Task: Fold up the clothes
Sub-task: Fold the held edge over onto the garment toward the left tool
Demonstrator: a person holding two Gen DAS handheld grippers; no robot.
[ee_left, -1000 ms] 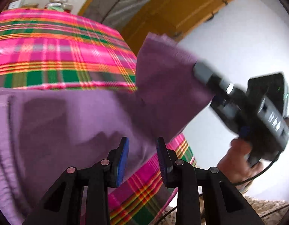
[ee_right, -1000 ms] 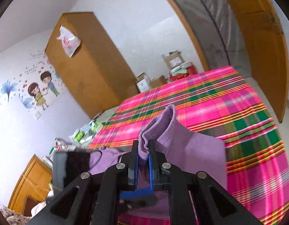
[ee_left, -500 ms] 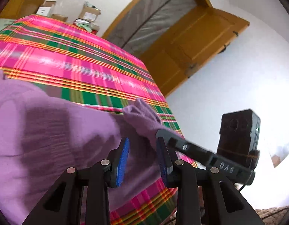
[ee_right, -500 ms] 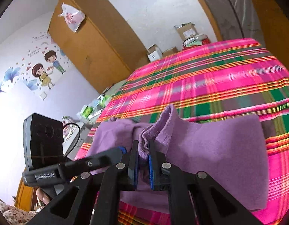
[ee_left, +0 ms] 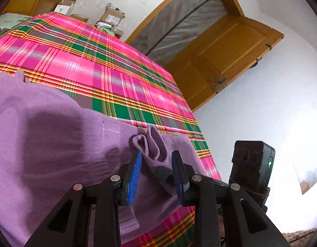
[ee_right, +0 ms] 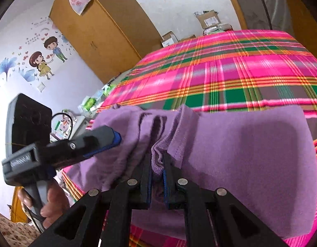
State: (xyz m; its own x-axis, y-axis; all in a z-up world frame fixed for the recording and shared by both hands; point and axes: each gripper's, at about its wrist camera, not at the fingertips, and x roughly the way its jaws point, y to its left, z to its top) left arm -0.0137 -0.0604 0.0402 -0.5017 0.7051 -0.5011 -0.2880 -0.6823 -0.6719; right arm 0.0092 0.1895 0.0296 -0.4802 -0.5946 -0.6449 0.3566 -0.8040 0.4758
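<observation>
Since a second ago both grippers have come down and drawn together, bringing the lifted flap of the soft purple knit garment (ee_right: 240,144) onto the pink-and-green plaid bedspread (ee_left: 100,76). The right gripper (ee_right: 157,164) is pressed together, pinching a bunched fold of the garment. The left gripper (ee_left: 156,160) stands spread, touching nothing, the pinched fold showing between its blue pads (ee_left: 135,175).
</observation>
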